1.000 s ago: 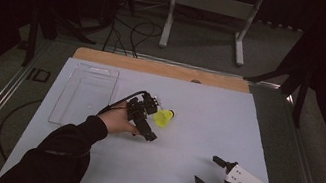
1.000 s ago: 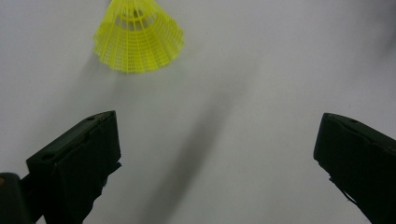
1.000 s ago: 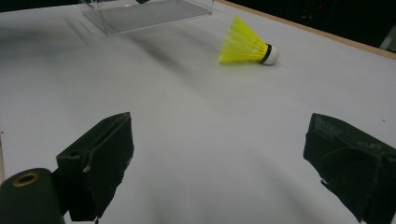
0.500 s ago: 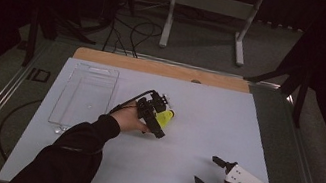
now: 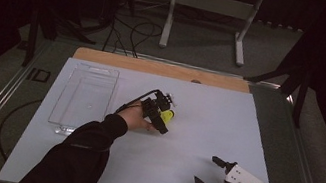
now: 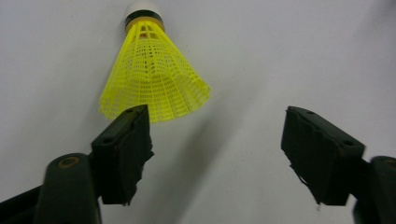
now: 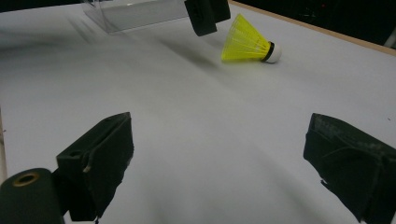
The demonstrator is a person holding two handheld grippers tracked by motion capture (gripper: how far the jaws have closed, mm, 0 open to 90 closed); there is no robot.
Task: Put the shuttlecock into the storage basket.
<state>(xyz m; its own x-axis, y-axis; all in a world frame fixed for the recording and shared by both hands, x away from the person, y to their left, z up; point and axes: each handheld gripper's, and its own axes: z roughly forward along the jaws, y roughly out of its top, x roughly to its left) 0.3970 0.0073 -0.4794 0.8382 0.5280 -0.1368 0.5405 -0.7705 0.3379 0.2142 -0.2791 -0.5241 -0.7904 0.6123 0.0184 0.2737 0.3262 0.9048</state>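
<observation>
A yellow shuttlecock (image 5: 167, 116) lies on its side near the middle of the white tabletop (image 5: 208, 109), right of a clear tray (image 5: 84, 99). The left tool (image 5: 160, 117) hovers just beside it, jaws spread wide and empty. The right tool (image 5: 211, 173) rests at the near right, well apart, jaws also spread and empty.
</observation>
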